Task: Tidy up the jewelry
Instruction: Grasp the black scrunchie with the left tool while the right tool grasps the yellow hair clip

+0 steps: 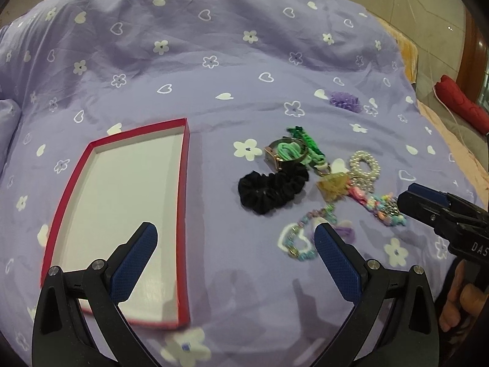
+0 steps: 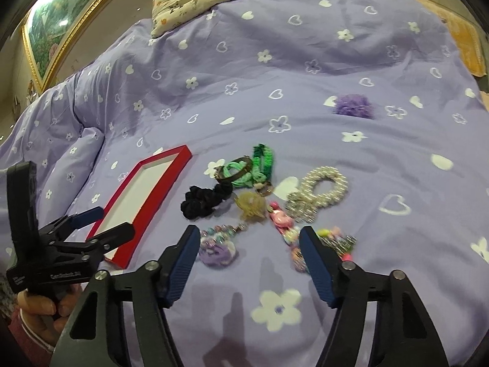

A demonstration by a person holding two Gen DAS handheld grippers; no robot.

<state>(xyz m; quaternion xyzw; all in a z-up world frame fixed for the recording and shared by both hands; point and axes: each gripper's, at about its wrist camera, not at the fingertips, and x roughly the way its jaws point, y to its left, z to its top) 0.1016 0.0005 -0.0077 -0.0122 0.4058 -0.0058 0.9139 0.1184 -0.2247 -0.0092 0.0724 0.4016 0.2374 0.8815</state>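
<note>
Right wrist view: our right gripper, jaws parted and empty, should straddle one beaded bracelet, avoiding neighbours.

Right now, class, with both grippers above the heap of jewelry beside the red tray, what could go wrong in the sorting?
1. The pieces overlap: the black scrunchie touches the watch and green cord, so lifting one may drag others.
2. The right gripper, jaws open, straddles several bead strands; closing could catch more than one.
3. The red tray rests on soft bedding; a nudge from the left gripper might tilt it.
</note>
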